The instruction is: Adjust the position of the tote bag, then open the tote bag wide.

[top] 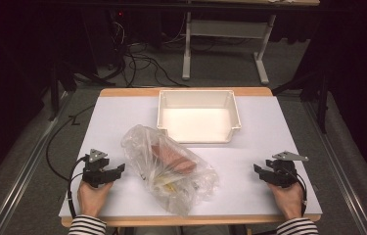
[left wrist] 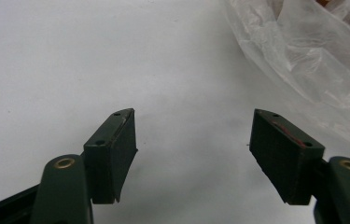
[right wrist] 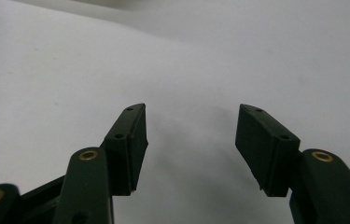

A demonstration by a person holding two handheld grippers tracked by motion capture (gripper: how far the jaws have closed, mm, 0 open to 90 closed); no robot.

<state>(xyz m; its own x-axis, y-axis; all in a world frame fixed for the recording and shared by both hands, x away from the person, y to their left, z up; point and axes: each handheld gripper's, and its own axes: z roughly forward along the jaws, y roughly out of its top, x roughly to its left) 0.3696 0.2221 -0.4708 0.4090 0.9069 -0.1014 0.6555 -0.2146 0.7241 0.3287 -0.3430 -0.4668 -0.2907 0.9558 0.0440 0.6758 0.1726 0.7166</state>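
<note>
While both grippers rest wide open and empty, a plastic bag [top: 171, 169] of food lies between them. A clean start probably means the left gripper [top: 118, 169] pinching loose film, not contents; the right gripper [top: 258, 169] waits apart.

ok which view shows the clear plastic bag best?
The high view: the whole crumpled clear plastic bag lies mid-table with reddish and yellowish contents inside. The left gripper view catches just one edge of it, beyond the open claw. The right gripper view looks at bare table.

Far across the grey floor [top: 220, 63], a white-legged stand [top: 225, 36] sits behind the desk [top: 122, 117]. Black cables [top: 142, 63] sprawl far left.
</note>
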